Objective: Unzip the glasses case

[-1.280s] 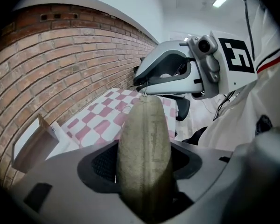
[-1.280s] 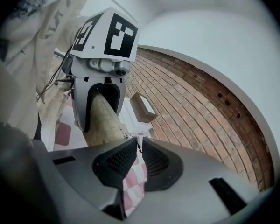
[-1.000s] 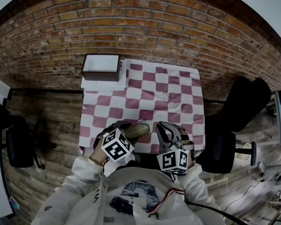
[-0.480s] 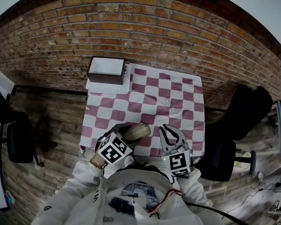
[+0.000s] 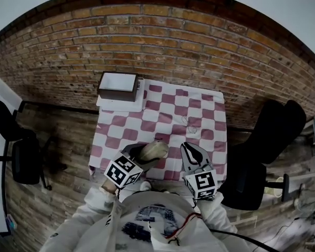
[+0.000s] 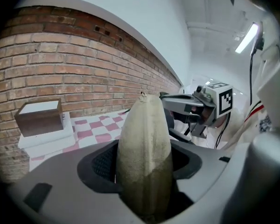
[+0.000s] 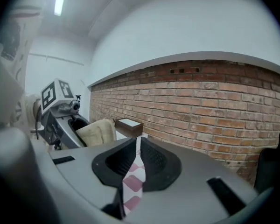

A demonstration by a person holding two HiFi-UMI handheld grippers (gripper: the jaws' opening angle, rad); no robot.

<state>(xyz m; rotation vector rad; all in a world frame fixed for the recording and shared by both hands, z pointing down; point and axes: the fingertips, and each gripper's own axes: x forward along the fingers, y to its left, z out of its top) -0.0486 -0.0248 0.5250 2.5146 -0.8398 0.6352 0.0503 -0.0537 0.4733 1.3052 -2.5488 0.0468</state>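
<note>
Beige fabric fills the middle of the left gripper view: the glasses case (image 6: 144, 157) stands clamped by one end between the jaws of the left gripper (image 6: 144, 171), its pads pressing on both sides. A small tab (image 6: 142, 94) shows at the case's far tip (whether the zip is run shut I cannot tell).

In the head view the person's pale sleeves sit at the near edge of the checked cloth (image 5: 163, 114), and both grippers reach just over that edge. The left gripper (image 5: 142, 155) holds the glasses case (image 5: 153, 151) above the cloth's near edge, left of its middle, with the free end aimed towards the right gripper (image 5: 187, 148). That one hovers near the case, over the same edge and right of the middle, apart from the case. Its own view shows the right gripper (image 7: 136, 143) with jaws drawn almost together, only a thin slit left, nothing in it but a strip of the cloth beyond.

At the cloth's far left corner a dark box (image 5: 118, 85) with a pale top rests on a white slab. Beyond the cloth rises a brick wall (image 5: 157, 35). A black chair (image 5: 21, 159) stands off the cloth's left side, and a dark bulky shape (image 5: 275, 125) off its right.
</note>
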